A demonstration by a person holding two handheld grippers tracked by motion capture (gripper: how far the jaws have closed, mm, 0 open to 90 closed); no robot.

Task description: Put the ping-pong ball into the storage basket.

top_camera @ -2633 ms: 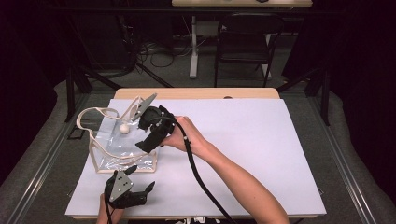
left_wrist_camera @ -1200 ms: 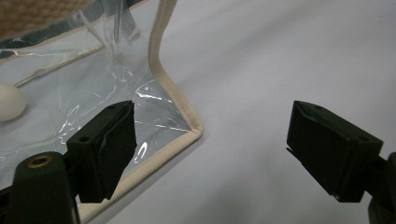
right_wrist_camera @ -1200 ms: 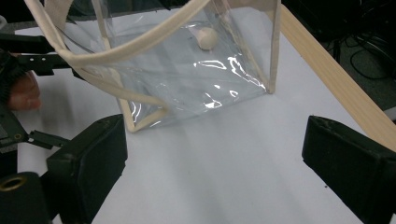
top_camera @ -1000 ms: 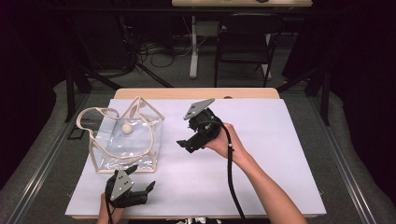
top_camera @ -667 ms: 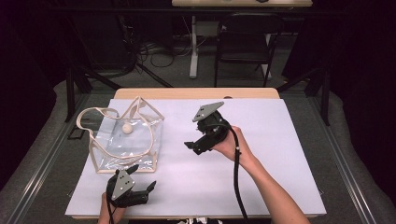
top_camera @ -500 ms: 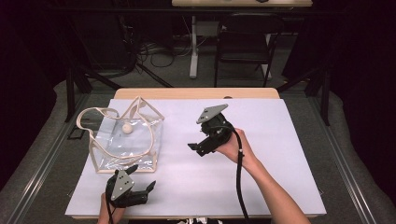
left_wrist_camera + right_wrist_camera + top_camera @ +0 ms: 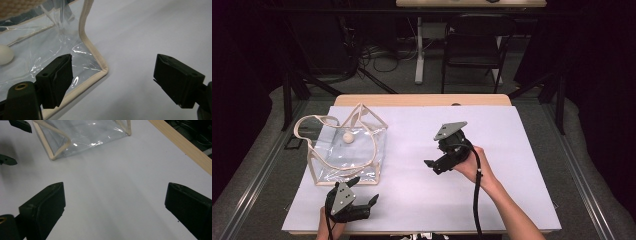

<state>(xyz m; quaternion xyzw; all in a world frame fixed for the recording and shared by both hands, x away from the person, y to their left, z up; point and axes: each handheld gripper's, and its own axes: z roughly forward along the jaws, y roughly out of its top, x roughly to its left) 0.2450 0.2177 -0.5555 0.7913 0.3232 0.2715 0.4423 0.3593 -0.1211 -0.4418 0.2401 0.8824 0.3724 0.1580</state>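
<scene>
A clear plastic bag [image 7: 347,155] with beige trim and looped handles lies at the table's left, with a cream ball [image 7: 347,137] inside it. My left gripper [image 7: 364,190] rests at the front left just below the bag, open and empty. In the left gripper view the left gripper [image 7: 112,82] straddles the bag's [image 7: 50,45] near corner, and the ball [image 7: 5,53] sits at the left edge. My right gripper [image 7: 431,159] hovers over mid-table, well right of the bag. In its own view the right gripper [image 7: 115,207] has just been opening wider, with nothing between the jaws. The bag [image 7: 82,135] lies ahead of it.
A white mat [image 7: 512,150] covers most of the table, with a wooden edge [image 7: 422,100] along the far side. The same wooden edge [image 7: 180,145] shows in the right gripper view. A dark chair [image 7: 474,45] and cables stand on the floor beyond the table. The left gripper's fingertips [image 7: 21,125] show far off.
My right gripper has drawn away from the bag's mouth, moving right and slightly down over the bare mat. The left gripper, the bag and the ball have stayed put.
</scene>
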